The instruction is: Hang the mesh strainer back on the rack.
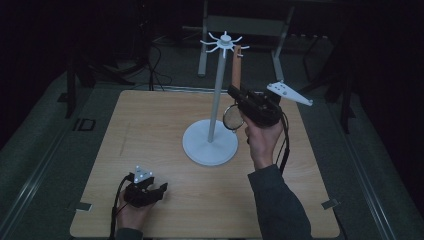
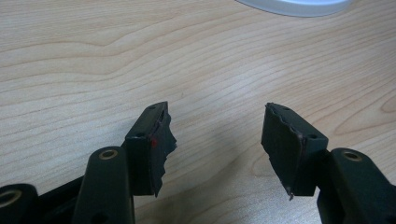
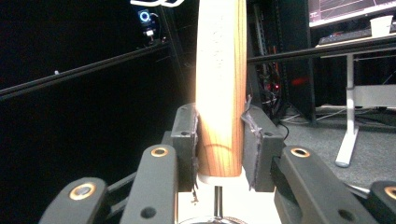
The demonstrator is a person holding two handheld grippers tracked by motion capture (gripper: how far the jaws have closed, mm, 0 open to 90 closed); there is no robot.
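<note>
A white stand with a round base and a ring of hooks at its top rises from the middle of the wooden table. Just right of its pole, my right gripper is shut on the wooden handle of a utensil. The handle points up toward the hooks, and the utensil's round metal head hangs below the jaws. The right gripper view has both pads pressed on the handle, with my right gripper around its lower end. My left gripper rests open near the front left of the table; nothing lies between its jaws.
The stand's base edge lies ahead of the left gripper. Behind the table stands a metal frame with cables on the floor. The right gripper view looks toward a desk with a paper cup and dark equipment racks.
</note>
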